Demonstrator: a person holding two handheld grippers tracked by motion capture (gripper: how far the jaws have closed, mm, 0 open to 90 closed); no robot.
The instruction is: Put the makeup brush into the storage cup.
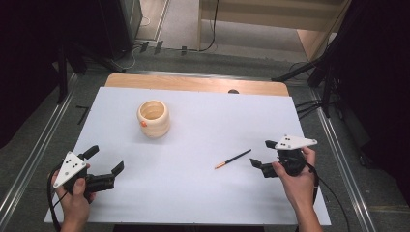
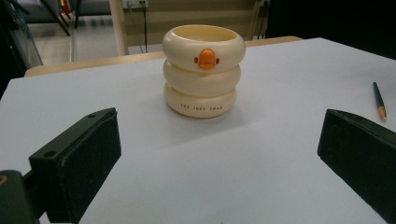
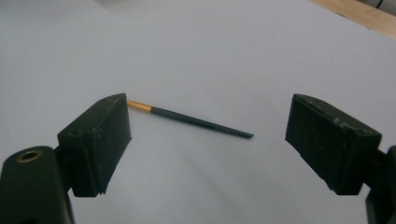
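Note:
A cream ringed cup (image 1: 153, 118) with an orange duck bill stands upright on the white table sheet (image 1: 193, 193), toward the back left; the left gripper view shows the cup (image 2: 203, 70) straight ahead. A dark pencil (image 1: 233, 159) with an orange end lies flat right of centre. My left gripper (image 1: 104, 160) is at the front left, open and empty, pointing toward the cup. My right gripper (image 1: 264, 153) is open just right of the pencil. In the right gripper view the pencil (image 3: 196, 120) lies on the sheet beyond the wide-apart jaws, with nothing held.
A bare wooden strip (image 1: 193, 83) runs along the table's far edge. Metal rails (image 1: 29, 159) flank both sides. Dark stands and cables sit on the floor behind.

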